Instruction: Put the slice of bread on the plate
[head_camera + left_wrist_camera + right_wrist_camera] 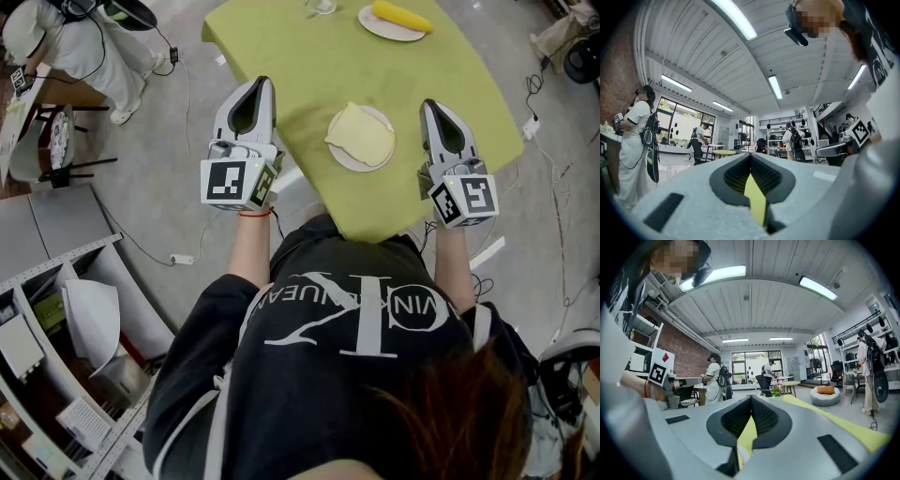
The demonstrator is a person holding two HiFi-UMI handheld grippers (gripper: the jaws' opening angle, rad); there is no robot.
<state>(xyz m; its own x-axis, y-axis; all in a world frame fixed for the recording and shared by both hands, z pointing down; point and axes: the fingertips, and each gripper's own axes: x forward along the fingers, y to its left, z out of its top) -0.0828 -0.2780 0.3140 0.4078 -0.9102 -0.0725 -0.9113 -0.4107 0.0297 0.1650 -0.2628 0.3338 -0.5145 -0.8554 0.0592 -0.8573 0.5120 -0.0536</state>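
Left tongs (255, 89) and right tongs (433, 108) stand closed and empty, flanking the round white plate (349, 163) carrying the pale bread slice (362, 134). Placement is judged done; draw both back level, clear of the rim.

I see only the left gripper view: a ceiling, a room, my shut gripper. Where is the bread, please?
Observer: In the head view, the slice of bread already lies on the white plate.
Operator: And the right gripper?
Observer: The right gripper is shut and empty. It is to the right of that plate and does not touch it.
Operator: Is anything else on the table?
Observer: A second plate near the far edge holds a long yellow thing.
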